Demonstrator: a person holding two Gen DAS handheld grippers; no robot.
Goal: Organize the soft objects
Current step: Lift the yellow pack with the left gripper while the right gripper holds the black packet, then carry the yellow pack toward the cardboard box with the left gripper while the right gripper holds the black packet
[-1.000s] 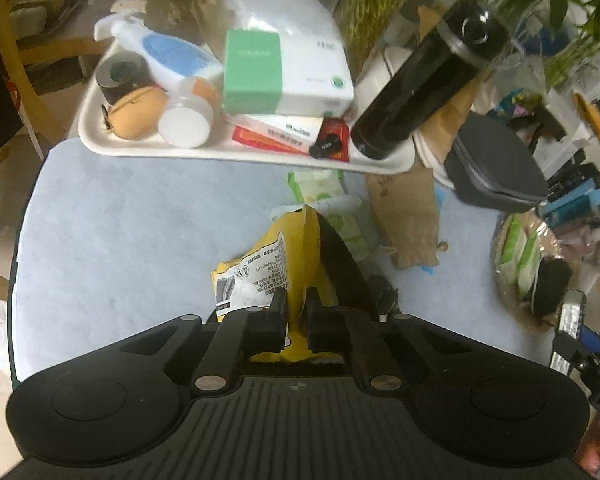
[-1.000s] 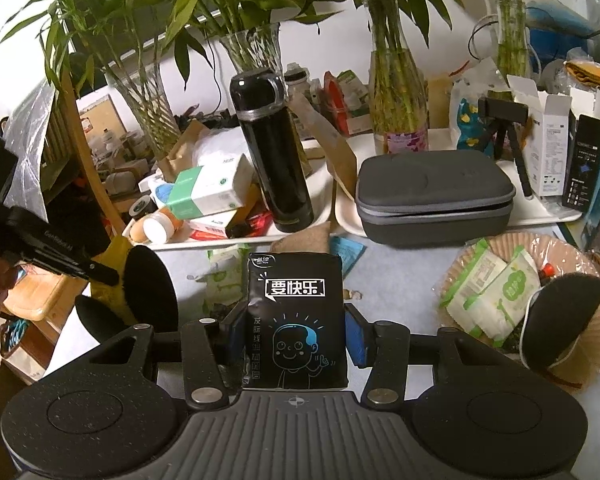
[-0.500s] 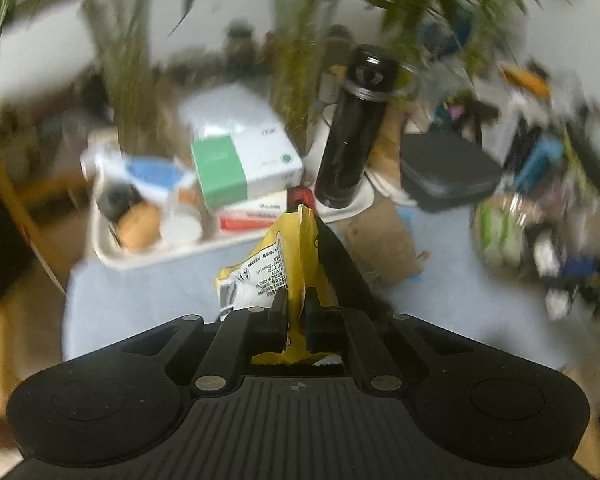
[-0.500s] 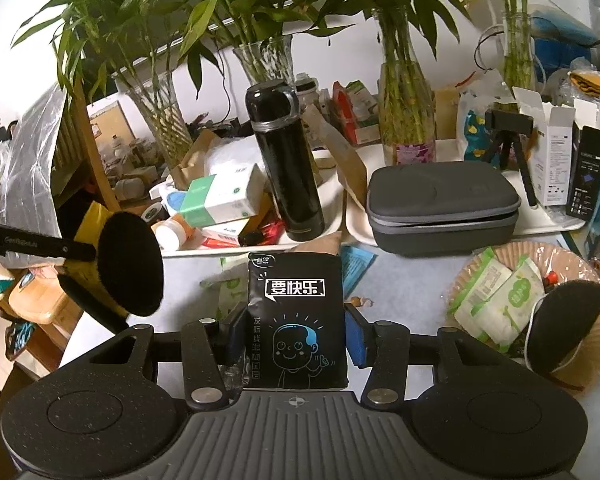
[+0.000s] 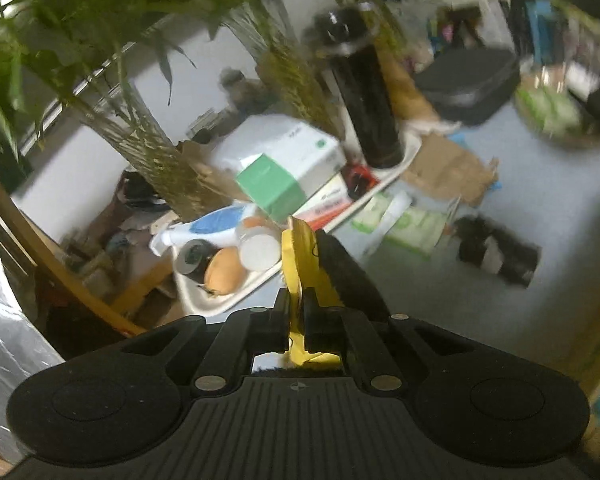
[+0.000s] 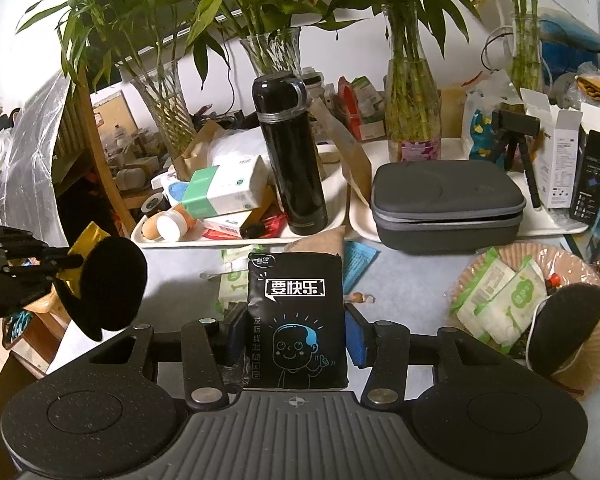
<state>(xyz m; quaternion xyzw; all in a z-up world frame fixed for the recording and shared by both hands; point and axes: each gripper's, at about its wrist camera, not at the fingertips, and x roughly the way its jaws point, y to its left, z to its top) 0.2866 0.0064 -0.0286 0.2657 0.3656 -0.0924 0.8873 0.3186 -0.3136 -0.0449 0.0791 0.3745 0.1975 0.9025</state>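
Observation:
My left gripper (image 5: 296, 314) is shut on a yellow packet (image 5: 300, 252) with a black pad (image 5: 348, 276) against it, held up in the air left of the table. It shows in the right wrist view (image 6: 56, 268) too, with the black pad (image 6: 112, 288) and yellow packet (image 6: 86, 240). My right gripper (image 6: 296, 336) is shut on a black tissue pack (image 6: 296, 316) with a cartoon face, above the grey table (image 6: 412, 284). Green wipe packs (image 6: 232, 280) lie on the table behind it. The woven basket (image 6: 556, 264) at right holds wipe packs (image 6: 496, 300) and a black pad (image 6: 564, 320).
A white tray (image 6: 236, 240) holds a black flask (image 6: 290, 160), a green and white box (image 6: 224, 192) and bottles. A grey zip case (image 6: 448, 204) sits on a second tray. Vases of bamboo (image 6: 412, 92) line the back. A brown paper bag (image 5: 448, 168) lies on the table.
My left gripper has lifted and swung left with the yellow packet and black pad, now tilted towards the plants. My right gripper holds the black pack almost still.

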